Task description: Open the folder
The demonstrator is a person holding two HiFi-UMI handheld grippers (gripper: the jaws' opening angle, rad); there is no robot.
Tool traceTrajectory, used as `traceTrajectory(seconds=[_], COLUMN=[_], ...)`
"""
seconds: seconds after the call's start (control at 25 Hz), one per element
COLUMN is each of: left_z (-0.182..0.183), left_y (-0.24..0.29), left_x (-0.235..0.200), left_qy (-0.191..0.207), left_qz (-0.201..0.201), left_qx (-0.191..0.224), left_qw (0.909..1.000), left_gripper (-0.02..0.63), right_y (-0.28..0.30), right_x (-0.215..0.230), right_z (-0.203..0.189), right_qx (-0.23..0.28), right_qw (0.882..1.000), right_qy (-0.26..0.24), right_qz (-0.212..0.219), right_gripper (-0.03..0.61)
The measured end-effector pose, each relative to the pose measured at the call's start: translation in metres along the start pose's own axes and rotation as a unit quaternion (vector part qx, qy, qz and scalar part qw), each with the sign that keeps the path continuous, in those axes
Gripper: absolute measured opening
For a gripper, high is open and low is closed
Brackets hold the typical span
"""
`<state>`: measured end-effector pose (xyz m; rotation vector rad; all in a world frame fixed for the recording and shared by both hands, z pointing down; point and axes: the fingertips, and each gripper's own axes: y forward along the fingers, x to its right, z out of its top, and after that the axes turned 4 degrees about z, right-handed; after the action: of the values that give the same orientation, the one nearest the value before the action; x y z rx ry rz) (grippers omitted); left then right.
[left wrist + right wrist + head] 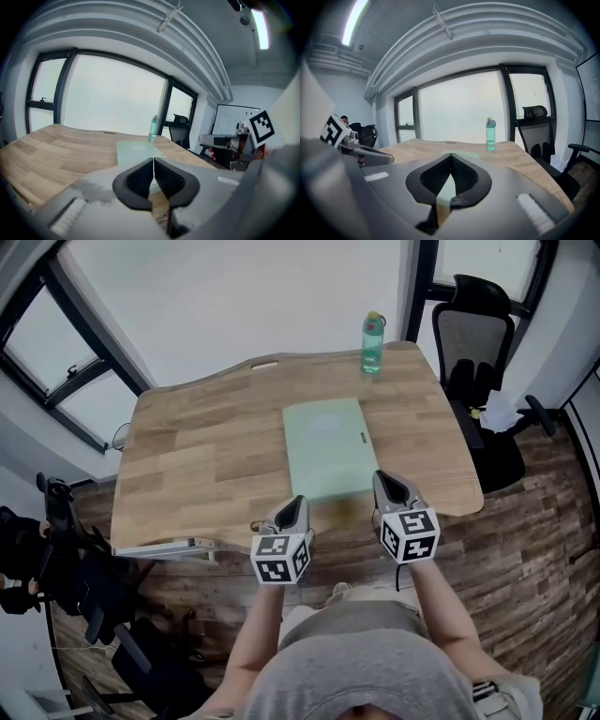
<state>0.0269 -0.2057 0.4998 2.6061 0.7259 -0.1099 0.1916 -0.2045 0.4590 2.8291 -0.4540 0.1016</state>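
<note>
A pale green folder (323, 448) lies flat and closed on the wooden table (202, 451), its near end at the table's front edge. My left gripper (298, 501) hovers just off the folder's near left corner, jaws shut with nothing between them. My right gripper (382, 476) is by the near right corner, its tips together and empty. In the left gripper view the folder (136, 151) stretches away ahead of the closed gripper (153, 160). The right gripper view shows the folder (461, 154) beyond the closed gripper (451, 155).
A green water bottle (372, 343) stands at the table's far edge, right of the folder; the bottle (153, 128) shows ahead in the left gripper view, and the bottle (490, 134) in the right. A black office chair (478, 343) is at the table's right end. Windows run behind.
</note>
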Motion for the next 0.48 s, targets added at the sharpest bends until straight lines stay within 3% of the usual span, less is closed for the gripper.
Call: traceTrajectory(seconds=[0.24,0.48], left_z=[-0.015,-0.036], left_y=[0.029,0.056], left_x=[0.0,-0.003], left_qy=[0.009,0.038], left_qz=[-0.004,-0.01], left_qx=[-0.031,-0.077], left_qw=[0.9995,0.9963], left_gripper=[0.025,0.116], right_y=[0.03,0.059], right_x=[0.035,0.062], right_z=[-0.031,-0.074], right_qx=[-0.048,-0.102], right_qw=[0.999,0.995], right_qy=[-0.003,-0.006], right_qz=[-0.002,-0.008], right_gripper=[-0.002,-0.002])
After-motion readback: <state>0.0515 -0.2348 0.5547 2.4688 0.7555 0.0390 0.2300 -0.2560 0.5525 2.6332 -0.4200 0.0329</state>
